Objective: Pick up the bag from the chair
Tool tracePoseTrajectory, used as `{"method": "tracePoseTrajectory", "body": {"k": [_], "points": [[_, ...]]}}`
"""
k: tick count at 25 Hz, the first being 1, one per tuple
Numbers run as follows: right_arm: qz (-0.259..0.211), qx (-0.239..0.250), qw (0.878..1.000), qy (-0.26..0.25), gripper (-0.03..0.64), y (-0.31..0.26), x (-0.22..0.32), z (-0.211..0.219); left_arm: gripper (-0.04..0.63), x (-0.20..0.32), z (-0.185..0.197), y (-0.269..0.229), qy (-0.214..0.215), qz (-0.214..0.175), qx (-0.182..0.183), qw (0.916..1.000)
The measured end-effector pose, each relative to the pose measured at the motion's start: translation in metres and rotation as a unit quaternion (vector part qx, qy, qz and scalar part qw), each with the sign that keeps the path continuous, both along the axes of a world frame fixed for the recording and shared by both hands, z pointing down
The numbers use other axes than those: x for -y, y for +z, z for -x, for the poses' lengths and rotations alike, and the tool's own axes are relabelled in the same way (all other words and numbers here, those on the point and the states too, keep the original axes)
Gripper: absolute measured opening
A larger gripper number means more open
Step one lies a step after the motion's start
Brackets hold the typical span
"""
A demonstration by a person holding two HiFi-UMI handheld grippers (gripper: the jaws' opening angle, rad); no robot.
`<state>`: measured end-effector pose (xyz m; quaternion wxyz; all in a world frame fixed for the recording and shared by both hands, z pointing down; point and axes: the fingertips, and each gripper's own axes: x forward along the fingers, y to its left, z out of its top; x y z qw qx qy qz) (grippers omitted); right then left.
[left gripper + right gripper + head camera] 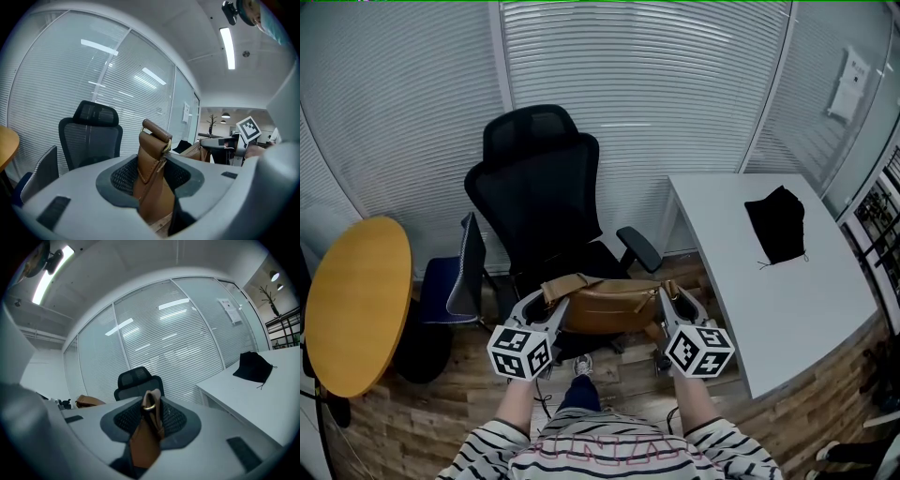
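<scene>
A tan leather bag (605, 305) lies level across the front of the black mesh office chair (539, 178), just off the bench's (769, 309) left edge, its brass-ringed strap ends clamped in the left gripper (553, 305) and right gripper (666, 298)

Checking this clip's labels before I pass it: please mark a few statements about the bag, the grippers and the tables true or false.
1. The left gripper and the right gripper are both shut on the bag. True.
2. The bag is black. False: it is brown.
3. A black cloth lies on the white table. True.
4. The round yellow table stands at the person's right. False: it is at the left.
</scene>
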<state>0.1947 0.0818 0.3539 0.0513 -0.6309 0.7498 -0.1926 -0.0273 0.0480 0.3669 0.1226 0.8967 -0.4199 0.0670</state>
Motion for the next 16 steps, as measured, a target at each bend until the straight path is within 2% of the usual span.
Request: {"method": "tracePoseTrajectory", "body": {"k": [16], "points": [[0.000, 0.004, 1.000, -0.005, 0.124, 0.001, 0.017, 0.004, 0.179, 0.013, 0.005, 0.000, -0.007, 0.000, 0.002, 1.0000]]}}
